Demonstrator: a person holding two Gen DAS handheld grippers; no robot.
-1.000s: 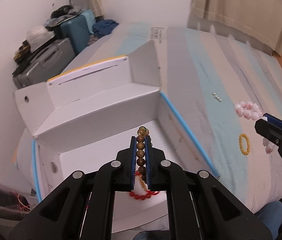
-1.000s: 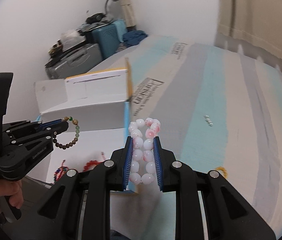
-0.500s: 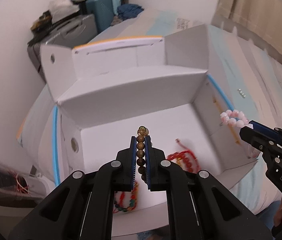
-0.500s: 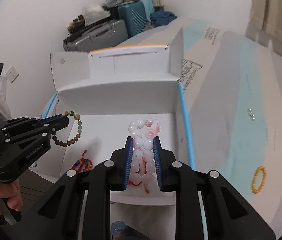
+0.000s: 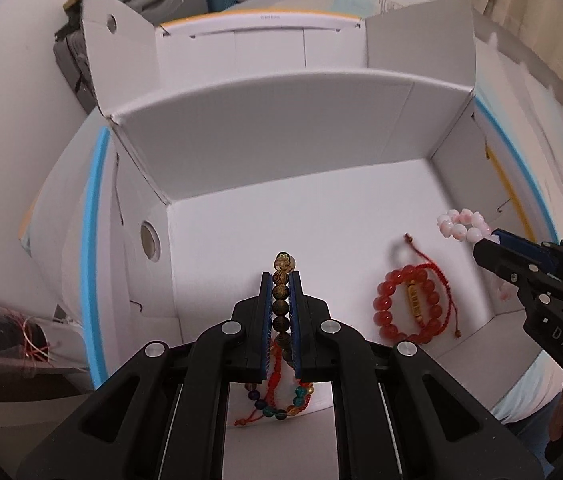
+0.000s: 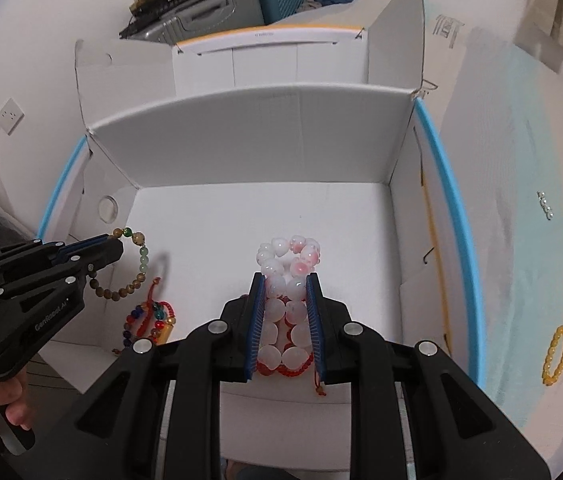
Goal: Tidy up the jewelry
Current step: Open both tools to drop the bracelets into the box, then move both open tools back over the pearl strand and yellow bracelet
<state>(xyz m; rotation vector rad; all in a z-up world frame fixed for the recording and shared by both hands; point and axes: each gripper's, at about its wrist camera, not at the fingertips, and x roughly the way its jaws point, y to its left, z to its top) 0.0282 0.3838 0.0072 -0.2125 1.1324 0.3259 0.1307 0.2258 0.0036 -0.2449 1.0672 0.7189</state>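
The left tongs [image 5: 281,280] clamp a brown bead bracelet [image 5: 281,300] above the white box [image 5: 281,160]. The right tongs [image 6: 284,284] grip a pink-white bead bracelet [image 6: 287,264] at frame centre.

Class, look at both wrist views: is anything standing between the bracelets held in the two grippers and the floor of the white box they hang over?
Nothing visible bars the way. The white box is open-topped. The left gripper holds the brown bead bracelet and the right gripper the pink-white bracelet. The red bracelet and multicoloured bracelet already lie on the floor below.
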